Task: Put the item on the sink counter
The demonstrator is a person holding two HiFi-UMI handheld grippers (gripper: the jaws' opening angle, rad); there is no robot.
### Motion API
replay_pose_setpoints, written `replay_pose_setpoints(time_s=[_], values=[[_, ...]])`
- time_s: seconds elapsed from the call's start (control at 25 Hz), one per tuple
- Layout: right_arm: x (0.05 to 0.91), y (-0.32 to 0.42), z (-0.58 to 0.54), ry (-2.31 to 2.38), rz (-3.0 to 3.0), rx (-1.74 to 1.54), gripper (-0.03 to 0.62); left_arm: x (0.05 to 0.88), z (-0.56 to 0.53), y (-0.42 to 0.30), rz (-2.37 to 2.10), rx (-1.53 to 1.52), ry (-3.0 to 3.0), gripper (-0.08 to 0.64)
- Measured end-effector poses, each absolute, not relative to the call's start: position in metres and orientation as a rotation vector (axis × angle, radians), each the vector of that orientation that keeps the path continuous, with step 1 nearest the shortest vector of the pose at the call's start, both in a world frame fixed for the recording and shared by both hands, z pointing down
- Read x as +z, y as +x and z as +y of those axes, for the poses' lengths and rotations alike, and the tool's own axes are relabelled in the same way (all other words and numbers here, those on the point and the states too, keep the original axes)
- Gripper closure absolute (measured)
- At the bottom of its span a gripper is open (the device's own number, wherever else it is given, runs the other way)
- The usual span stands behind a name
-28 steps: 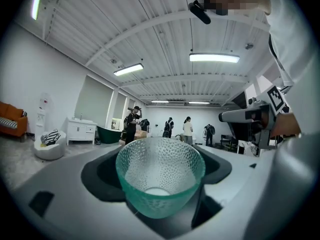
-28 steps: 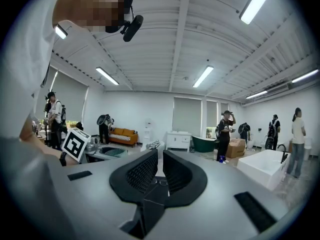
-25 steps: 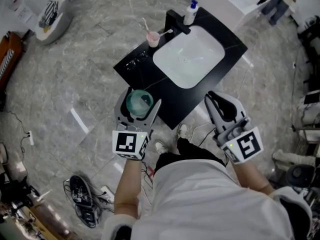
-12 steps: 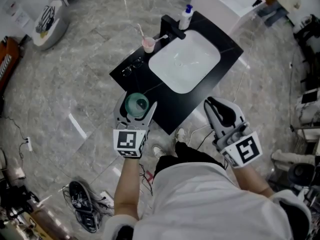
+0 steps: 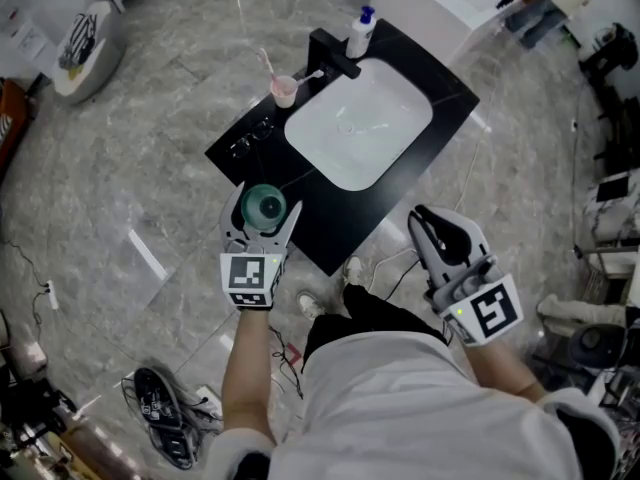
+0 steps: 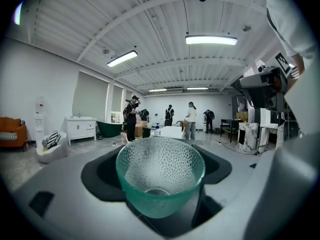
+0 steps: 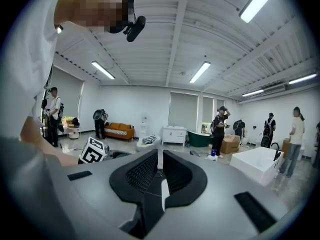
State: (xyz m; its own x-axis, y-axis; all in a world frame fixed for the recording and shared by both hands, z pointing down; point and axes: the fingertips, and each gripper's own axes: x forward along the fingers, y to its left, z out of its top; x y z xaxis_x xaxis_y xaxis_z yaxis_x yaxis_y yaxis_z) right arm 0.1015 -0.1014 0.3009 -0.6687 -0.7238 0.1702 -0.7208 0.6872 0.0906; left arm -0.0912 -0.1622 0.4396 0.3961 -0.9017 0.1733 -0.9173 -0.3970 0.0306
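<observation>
In the head view my left gripper (image 5: 264,210) is shut on a green textured glass cup (image 5: 265,206), held upright at the near left edge of the black sink counter (image 5: 330,223). The left gripper view shows the same cup (image 6: 160,176) between the two jaws of that gripper (image 6: 160,169), mouth towards the camera and empty. My right gripper (image 5: 430,220) hangs off the counter's near right side. Its jaws are shut on nothing, as the right gripper view (image 7: 159,156) also shows.
A white basin (image 5: 358,123) fills the counter's middle. Behind it stand a black faucet (image 5: 335,53), a soap bottle (image 5: 359,33) and a pink cup with a toothbrush (image 5: 284,90). Black shoes (image 5: 160,408) and cables lie on the grey floor. Several people stand far off.
The left gripper with the cup has come in over the counter's near left edge. The right gripper has barely moved.
</observation>
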Motion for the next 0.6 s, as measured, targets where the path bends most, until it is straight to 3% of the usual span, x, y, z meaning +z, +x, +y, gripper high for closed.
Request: replay_pose_setpoints(time_s=[0.6], values=[[0.320,0.096,-0.112,1.118,-2.722,0.064,0.537,0.489,-0.193,-0.085,-1.627,0.261,2.482,0.160]])
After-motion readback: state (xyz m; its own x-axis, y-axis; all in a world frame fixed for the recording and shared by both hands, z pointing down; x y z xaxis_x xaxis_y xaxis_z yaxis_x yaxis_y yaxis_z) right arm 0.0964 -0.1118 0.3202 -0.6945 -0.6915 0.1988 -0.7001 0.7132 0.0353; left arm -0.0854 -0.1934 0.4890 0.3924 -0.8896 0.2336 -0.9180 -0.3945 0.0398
